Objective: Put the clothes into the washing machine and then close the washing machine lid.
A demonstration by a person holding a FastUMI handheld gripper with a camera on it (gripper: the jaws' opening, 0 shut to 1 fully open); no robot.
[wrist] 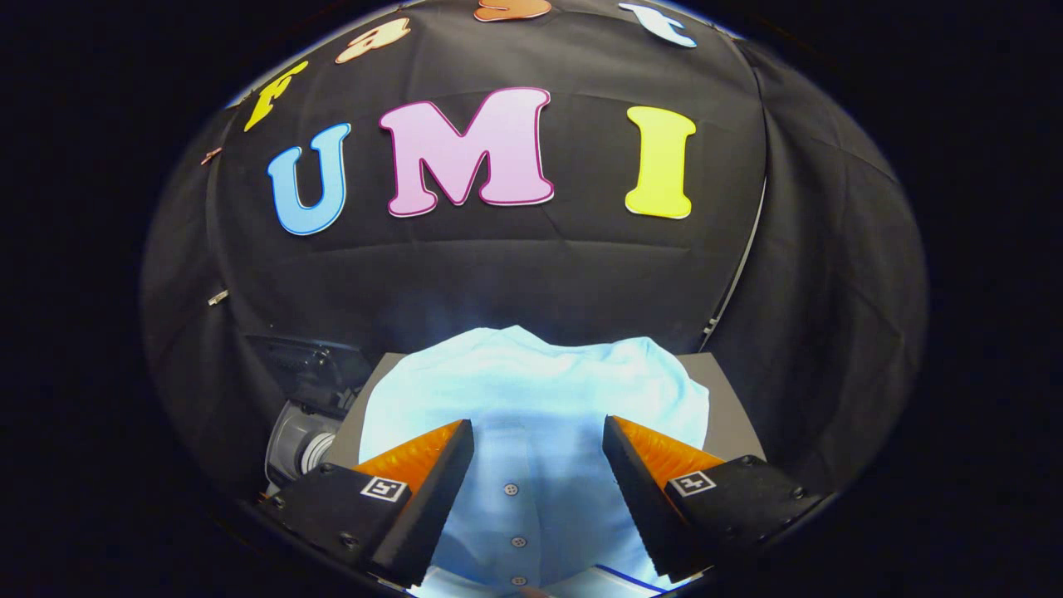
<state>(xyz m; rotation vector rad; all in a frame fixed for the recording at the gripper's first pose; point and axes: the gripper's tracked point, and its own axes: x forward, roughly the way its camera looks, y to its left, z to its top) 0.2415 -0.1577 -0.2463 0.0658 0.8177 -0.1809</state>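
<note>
Shirt (531, 399) lies on the table (731, 415), spread nearly edge to edge. Gripper (538, 440) fingers stand apart above the shirt's button strip, which runs between them. Machine part (303, 444) off table's left edge.

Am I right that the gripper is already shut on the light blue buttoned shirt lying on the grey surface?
Not quite. In the gripper view the gripper is open, its fingers apart above the light blue buttoned shirt, with the button placket showing between them. The shirt does lie on the grey surface.
</note>
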